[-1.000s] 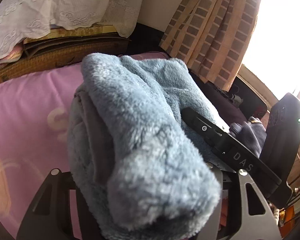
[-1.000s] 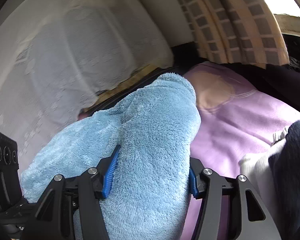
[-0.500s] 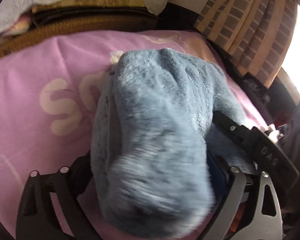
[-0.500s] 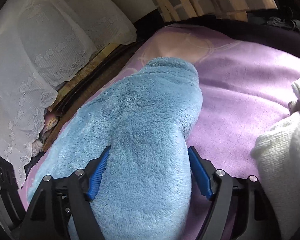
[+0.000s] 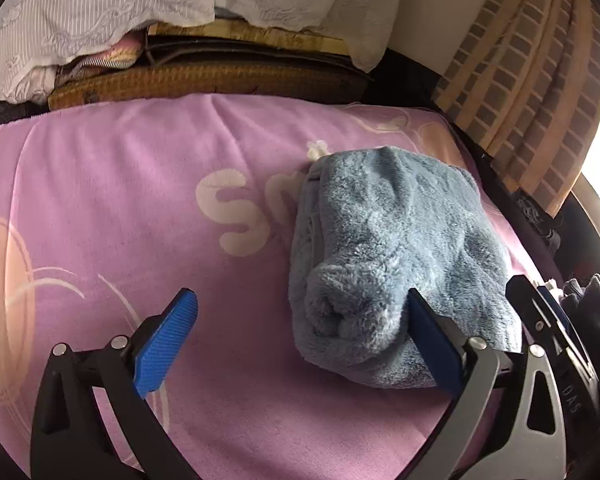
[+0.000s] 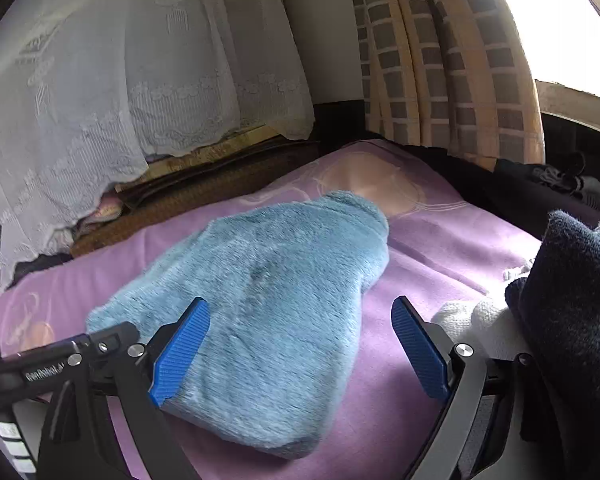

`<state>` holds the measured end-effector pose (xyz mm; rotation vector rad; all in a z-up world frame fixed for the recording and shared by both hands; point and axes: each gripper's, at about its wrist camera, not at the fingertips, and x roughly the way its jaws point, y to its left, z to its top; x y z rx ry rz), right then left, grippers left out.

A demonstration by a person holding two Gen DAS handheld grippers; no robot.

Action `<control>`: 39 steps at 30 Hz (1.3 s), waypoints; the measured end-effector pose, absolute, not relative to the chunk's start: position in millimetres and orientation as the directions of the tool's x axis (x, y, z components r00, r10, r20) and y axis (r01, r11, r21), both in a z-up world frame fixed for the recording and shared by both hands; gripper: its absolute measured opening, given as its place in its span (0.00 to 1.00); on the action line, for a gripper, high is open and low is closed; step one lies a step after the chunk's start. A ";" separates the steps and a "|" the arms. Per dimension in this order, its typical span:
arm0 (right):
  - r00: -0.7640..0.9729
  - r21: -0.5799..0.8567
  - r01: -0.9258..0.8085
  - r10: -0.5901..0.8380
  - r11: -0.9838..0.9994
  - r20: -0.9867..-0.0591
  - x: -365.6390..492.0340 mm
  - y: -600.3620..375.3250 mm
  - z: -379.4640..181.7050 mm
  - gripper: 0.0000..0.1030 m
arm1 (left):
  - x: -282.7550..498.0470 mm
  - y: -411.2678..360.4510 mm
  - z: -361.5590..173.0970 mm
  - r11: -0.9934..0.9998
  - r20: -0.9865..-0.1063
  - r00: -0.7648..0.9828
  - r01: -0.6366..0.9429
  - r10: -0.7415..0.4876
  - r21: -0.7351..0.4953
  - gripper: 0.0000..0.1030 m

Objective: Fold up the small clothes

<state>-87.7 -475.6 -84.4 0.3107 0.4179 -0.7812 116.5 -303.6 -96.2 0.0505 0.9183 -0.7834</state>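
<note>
A folded light-blue fleece garment [image 5: 396, 256] lies on the pink blanket [image 5: 140, 200]. My left gripper [image 5: 300, 344] stands low over the blanket at the garment's near left corner. Its jaws are opening wide: the right pad [image 5: 432, 344] rests against the fleece and the left pad [image 5: 166, 344] is over bare blanket. In the right wrist view the same garment [image 6: 268, 300] lies flat between the jaws of my right gripper [image 6: 300, 352], which are also opening. The left pad [image 6: 180, 356] is at the fleece's edge and the right pad [image 6: 420, 348] stands apart from it.
A dark navy garment [image 6: 572, 320] and a white knit piece [image 6: 480, 324] lie at the right. Behind the blanket are woven mats [image 5: 204, 80] under a white lace cloth [image 5: 100, 8], and a checked curtain [image 5: 532, 92] hangs at the back right.
Both grippers carried the folded fleece down onto the blanket and opened. A second ago it was clamped and lifted; now it lies flat and released. The left gripper has shifted left of it.
</note>
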 end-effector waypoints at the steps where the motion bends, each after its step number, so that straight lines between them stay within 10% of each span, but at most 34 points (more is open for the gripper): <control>1: 0.615 0.086 0.741 -0.621 0.666 -0.486 -84.7 -474.7 -88.0 0.90 | 115.2 -307.4 -98.4 0.735 -0.738 0.368 0.631 -0.566 -0.248 0.96; 6: 0.587 0.098 0.733 -0.554 0.673 -0.590 -73.6 -489.1 -113.3 0.94 | 109.3 -324.5 -111.4 0.757 -0.768 0.430 0.644 -0.474 -0.107 0.96; 15: 0.606 0.027 0.719 -0.607 0.694 -0.514 -89.2 -454.1 -98.7 0.94 | 69.4 -316.6 -92.0 0.772 -0.691 0.588 0.633 -0.421 0.068 0.95; 39: 0.647 0.077 0.695 -0.576 0.715 -0.500 -126.8 -392.6 -75.6 0.96 | 29.1 -254.1 -58.1 0.809 -0.656 0.637 0.584 -0.403 0.070 0.95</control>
